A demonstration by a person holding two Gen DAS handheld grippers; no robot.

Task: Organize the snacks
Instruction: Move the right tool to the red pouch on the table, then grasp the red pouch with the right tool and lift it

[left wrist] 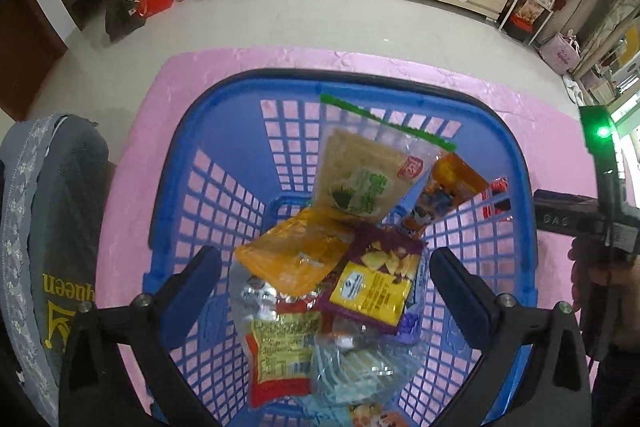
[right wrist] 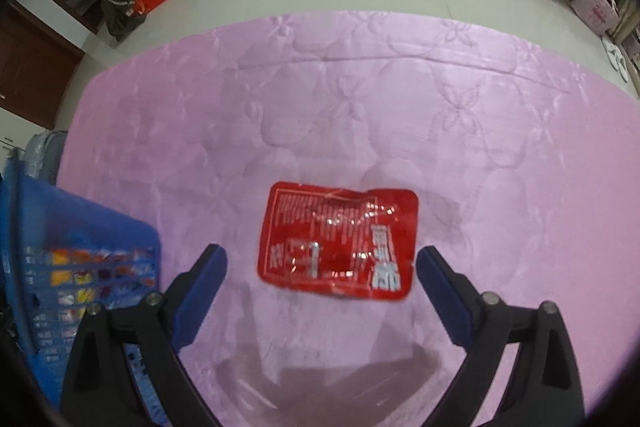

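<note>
Red packet [right wrist: 336, 241] flat on pink mat [right wrist: 360, 107]; between spread right fingers [right wrist: 444, 283], untouched

On the grey cloth [left wrist: 44, 227] at the left edge of the left wrist view, yellow letters read "queen", seen upside down, with a yellow emblem below them. The dark device [left wrist: 576, 223] at the right edge carries pale characters that look like "DAS", though they are blurred. The red packet [right wrist: 338, 239] on the pink cover has white Chinese characters, too blurred to read. Print on the packets in the blue basket [left wrist: 224, 131] is likewise too small to make out.
</note>
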